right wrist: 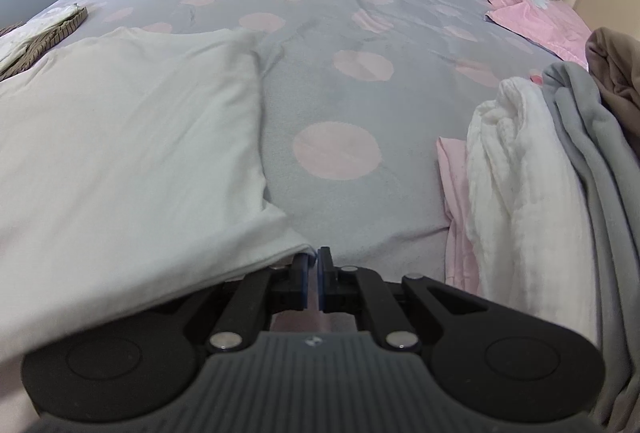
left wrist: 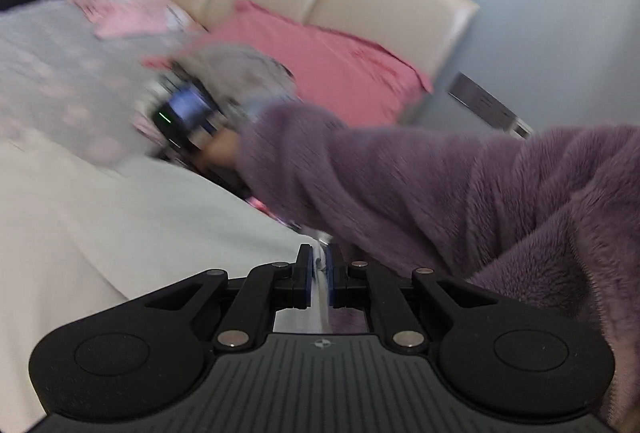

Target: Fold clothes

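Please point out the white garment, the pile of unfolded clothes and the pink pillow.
white garment [right wrist: 132,137]: right wrist view, flat middle.
pile of unfolded clothes [right wrist: 532,169]: right wrist view, white knit piece.
pink pillow [left wrist: 320,73]: left wrist view, middle.

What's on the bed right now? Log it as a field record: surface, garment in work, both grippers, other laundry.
surface: grey bedspread with pink dots
garment in work: white garment, laid flat
left gripper: shut on white garment's edge
right gripper: shut at the garment's corner; grip unclear
other laundry: pile at right, white towel, grey garment, pink cloth
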`<state>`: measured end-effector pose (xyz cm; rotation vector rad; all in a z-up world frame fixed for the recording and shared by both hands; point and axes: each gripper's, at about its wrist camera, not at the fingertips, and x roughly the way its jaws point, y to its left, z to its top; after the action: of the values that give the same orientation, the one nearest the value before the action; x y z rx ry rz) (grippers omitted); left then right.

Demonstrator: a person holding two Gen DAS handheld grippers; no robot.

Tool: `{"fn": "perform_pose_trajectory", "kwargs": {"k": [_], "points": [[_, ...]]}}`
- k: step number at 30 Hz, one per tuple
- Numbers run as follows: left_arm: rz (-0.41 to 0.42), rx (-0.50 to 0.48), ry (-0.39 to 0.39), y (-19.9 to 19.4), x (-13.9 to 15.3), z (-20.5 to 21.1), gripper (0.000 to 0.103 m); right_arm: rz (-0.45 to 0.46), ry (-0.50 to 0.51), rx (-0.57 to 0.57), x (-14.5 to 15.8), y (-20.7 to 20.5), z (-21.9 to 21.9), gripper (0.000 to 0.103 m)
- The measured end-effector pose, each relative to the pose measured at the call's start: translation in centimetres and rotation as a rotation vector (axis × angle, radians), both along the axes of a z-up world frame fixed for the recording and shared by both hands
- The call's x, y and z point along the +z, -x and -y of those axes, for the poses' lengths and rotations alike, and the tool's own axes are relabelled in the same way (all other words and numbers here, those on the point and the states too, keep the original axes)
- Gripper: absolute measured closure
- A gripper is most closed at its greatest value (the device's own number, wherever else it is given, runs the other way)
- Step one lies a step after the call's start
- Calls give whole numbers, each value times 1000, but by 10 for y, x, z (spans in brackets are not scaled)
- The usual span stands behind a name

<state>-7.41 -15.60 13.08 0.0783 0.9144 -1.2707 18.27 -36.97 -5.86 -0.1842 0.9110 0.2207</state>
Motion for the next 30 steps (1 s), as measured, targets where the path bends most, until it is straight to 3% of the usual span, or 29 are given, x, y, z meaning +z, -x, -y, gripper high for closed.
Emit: {"fn": "perform_pose_trajectory", "kwargs": {"k": [5, 9, 15, 18, 22, 26, 28, 30], "points": [[-71, -111, -137, 12, -52, 41, 98, -13, 40, -37, -5, -2, 8, 103], [-90, -139, -218, 18, -79, 50, 98, -20, 41, -58, -3, 9, 17, 103], [-136, -180, -266, 17, -97, 44, 98, -12, 10, -44, 13, 38, 23, 99], [-159, -168, -256, 15, -104, 38, 89, -8, -5, -36, 20, 53, 26, 98], [-200, -141, -213, 7, -104, 27, 63, 1, -23, -16, 31, 79, 25, 97], [-181, -86, -211, -3, -102, 11, 61, 22, -29, 20, 43, 121, 14, 97], [-181, -12, -218, -14, -108, -4, 61, 31, -25, 34, 47, 142, 8, 97], [-191, 82, -227, -27, -118, -18, 61, 29, -25, 37, 48, 162, 2, 89]]}}
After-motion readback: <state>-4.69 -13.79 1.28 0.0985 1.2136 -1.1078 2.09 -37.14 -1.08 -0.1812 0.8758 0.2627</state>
